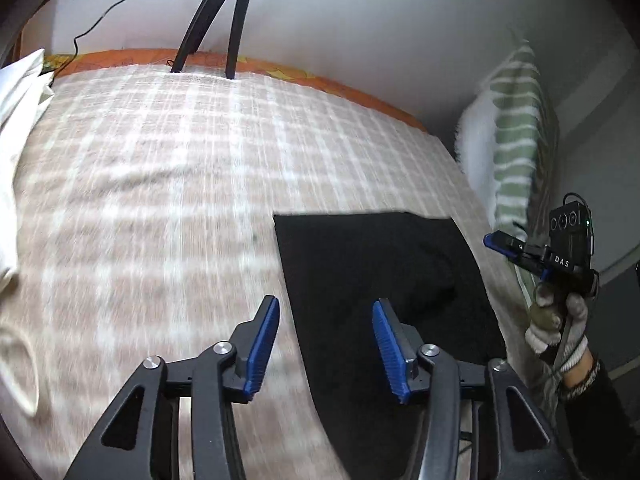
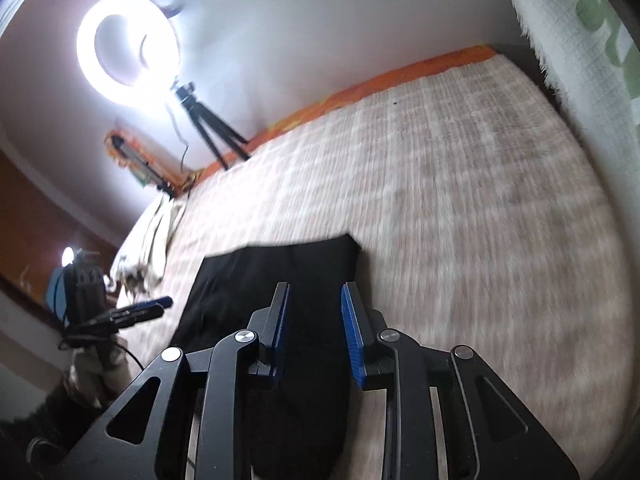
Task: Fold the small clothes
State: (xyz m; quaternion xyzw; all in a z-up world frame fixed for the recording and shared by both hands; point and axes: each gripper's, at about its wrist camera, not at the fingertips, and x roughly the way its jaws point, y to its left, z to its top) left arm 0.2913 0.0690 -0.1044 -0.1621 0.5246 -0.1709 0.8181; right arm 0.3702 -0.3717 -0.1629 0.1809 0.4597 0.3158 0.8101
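A black folded garment (image 1: 380, 280) lies flat on the checked bedspread (image 1: 160, 180), near the bed's right edge. My left gripper (image 1: 326, 312) is open and empty, hovering above the garment's left edge. The right gripper (image 1: 490, 240) shows at the right of the left wrist view, held in a gloved hand beside the bed. In the right wrist view the right gripper (image 2: 314, 296) is open and empty above the black garment (image 2: 280, 272). The left gripper (image 2: 164, 304) shows at the left there, off the bed.
White clothes (image 1: 20, 120) lie piled at the bed's left side. A tripod (image 1: 216, 20) with a ring light (image 2: 128, 40) stands at the far edge by the wall. A green-striped white towel (image 1: 512, 140) hangs at the right.
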